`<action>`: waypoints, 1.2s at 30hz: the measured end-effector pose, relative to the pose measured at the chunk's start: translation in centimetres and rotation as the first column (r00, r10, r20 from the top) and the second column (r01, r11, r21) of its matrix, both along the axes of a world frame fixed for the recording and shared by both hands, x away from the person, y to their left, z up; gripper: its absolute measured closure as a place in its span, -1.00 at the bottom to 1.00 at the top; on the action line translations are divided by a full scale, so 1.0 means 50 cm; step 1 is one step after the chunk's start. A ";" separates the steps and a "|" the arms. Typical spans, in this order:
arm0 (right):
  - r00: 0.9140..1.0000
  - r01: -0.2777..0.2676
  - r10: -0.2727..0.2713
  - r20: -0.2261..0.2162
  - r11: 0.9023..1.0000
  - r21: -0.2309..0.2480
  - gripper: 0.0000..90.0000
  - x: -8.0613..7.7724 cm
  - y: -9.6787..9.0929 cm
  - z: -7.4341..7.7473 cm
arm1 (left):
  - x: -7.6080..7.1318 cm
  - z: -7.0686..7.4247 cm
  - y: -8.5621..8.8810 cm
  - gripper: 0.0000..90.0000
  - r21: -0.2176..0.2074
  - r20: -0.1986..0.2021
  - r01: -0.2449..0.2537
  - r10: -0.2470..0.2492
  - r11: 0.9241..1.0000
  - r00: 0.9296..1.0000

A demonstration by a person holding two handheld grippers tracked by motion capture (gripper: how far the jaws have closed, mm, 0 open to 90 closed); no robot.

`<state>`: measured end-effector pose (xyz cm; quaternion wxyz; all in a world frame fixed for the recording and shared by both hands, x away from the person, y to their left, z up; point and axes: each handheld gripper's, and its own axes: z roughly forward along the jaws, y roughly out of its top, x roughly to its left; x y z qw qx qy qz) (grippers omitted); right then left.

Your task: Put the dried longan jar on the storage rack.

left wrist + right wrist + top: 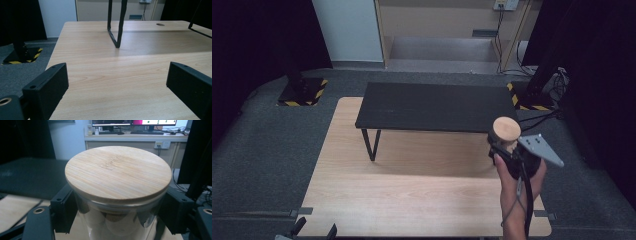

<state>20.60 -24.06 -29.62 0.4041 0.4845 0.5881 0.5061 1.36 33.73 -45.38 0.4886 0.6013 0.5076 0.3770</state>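
The right gripper [504,145] is clamping a lidded glass jar [117,195] above the table's [412,200] right side; setting it down seems next. The left gripper [117,87] is waiting near, jaws apart.

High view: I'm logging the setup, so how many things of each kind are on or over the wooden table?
Black raised shelf: 1
Glass jar with bamboo lid: 1, held in the right gripper
Handheld grippers: 2, counting the left gripper
Total: 4
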 end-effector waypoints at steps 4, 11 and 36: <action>1.000 0.001 -0.001 -0.014 1.000 -0.005 -0.43 0.057 0.002 0.022 | -0.005 -0.001 -0.001 -0.94 -0.010 0.004 0.004 -0.004 1.000 1.000; 0.998 0.025 -0.026 -0.058 0.999 -0.027 -0.43 0.149 0.015 0.047 | -0.005 -0.003 -0.006 -0.94 -0.015 0.004 0.014 -0.014 1.000 1.000; 0.996 0.078 -0.077 -0.045 0.997 0.015 -0.94 0.198 0.007 0.001 | 0.008 -0.005 -0.002 -0.93 -0.017 0.001 0.013 -0.013 1.000 1.000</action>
